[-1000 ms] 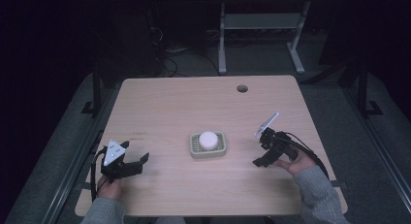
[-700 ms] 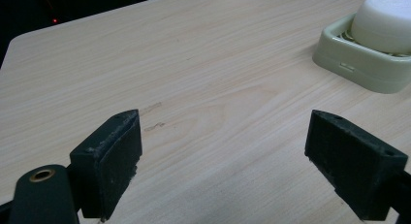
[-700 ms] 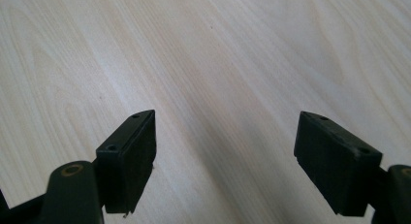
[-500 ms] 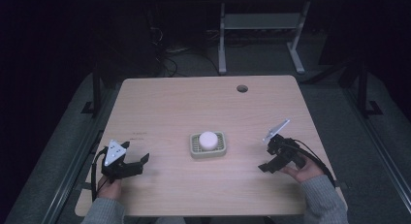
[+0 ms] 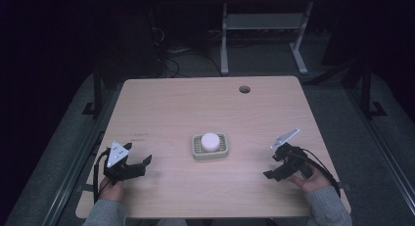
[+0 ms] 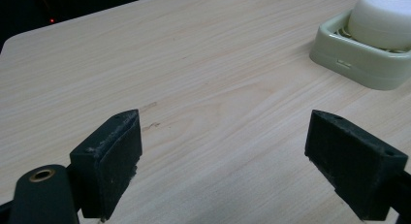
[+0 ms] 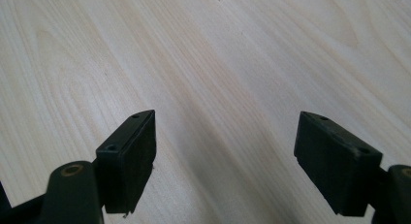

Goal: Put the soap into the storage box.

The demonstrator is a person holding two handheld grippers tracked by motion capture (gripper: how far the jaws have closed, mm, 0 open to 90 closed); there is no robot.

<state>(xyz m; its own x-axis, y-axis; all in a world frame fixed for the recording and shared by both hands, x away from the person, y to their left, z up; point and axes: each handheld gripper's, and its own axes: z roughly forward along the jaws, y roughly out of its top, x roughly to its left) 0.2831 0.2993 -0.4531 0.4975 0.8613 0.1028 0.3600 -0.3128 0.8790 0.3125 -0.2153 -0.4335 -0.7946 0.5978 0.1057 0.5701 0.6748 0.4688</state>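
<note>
A white soap bar [image 5: 210,141] sits in a pale green dish [image 5: 198,152] at the centre of the high view's wooden surface [image 5: 195,103]. No writing is legible. Left gripper [image 5: 139,166], lower left, and right gripper [image 5: 275,166], lower right, have fingers spread wide, holding nothing.

pale wood table [image 5: 195,103], round hole [image 5: 244,89] near far edge, green soap dish [image 5: 210,152] at centre

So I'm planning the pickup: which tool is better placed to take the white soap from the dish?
Left, probably: the left tool is open and faces the round white soap; the right tool faces bare table.
</note>
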